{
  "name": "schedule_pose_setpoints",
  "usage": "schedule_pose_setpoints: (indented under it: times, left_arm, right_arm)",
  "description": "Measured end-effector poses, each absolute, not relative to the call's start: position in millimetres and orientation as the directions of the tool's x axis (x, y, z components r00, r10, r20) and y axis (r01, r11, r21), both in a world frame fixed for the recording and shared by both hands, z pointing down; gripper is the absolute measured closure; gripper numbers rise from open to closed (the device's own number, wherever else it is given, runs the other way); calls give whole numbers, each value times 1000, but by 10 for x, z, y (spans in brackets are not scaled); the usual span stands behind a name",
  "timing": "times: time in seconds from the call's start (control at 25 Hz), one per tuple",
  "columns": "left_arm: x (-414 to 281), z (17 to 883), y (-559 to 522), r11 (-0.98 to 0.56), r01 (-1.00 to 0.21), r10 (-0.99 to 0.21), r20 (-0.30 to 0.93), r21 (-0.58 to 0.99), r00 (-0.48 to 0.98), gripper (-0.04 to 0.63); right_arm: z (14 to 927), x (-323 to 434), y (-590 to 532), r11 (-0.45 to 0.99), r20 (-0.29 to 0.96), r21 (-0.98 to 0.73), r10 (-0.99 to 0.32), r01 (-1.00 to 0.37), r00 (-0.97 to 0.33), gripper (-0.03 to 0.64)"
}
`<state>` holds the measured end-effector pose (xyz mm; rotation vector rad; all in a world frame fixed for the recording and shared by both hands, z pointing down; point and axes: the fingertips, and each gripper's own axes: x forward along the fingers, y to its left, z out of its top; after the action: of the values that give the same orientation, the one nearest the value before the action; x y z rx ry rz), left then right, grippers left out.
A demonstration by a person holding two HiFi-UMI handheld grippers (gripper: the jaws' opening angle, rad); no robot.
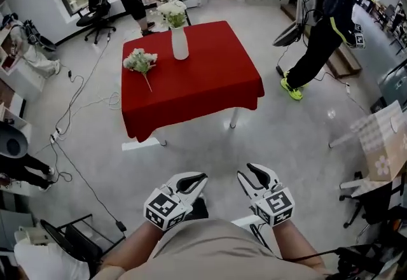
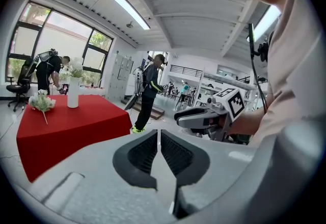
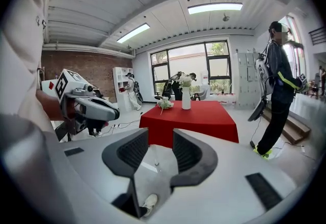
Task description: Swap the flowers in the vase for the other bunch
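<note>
No step of the swap was judged to have been begun. The flowers [image 1: 173,13] were seen standing in the vase [image 1: 180,42] toward the far side of the bench [image 1: 210,81]. The other bunch [image 1: 141,61] was seen lying flat on the red cloth, near the vase on its left and not touching it. Both tools were held low before the body, well apart from the bench, with open floor between. The stage in hand was therefore taken to be the approach. The next move was judged to call for the bench to be reached and the stems in the vase to be gripped and lifted straight up, the vase being steadied if it should tip. The left claw [image 1: 194,178] was found with its jaws together and nothing between them, a state shown plainly only in the left gripper view. The right claw [image 1: 254,174] was found with its jaws apart and empty, as confirmed in the right gripper view, where the bench was framed above the gap. Only the head view showed the layout of the bench from above and a person [image 1: 324,24] walking on the floor to its right.
</note>
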<state>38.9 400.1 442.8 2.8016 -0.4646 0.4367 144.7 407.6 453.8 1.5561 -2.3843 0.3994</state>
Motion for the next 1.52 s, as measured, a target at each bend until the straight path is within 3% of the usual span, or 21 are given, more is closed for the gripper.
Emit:
schedule_pose_setpoints:
  times: [0.48,0.76,1.16,1.52]
  left_arm:
    - [97,4080,2100,-910,-391,-340,292,137,894,588]
    - [-68,4169,1436,-845,-494,-431,287,206,856,588]
    - [4,4137,163,-719,-646,-573,307,257,760,588]
    - [76,4126,-516,-615,-752,-684,315,237,658,588]
  right_arm:
    - [4190,1232,1633,452,356,-43,-826,-891,-437,400]
    - [4098,1156,285,507,338,-13,-809,-862,-481,380]
    - [3988,1181,-1915,589,297,-23,-767,-808,-568,287]
    - [4122,1013,-3129,622,278,-69,-738,-780,-614,216]
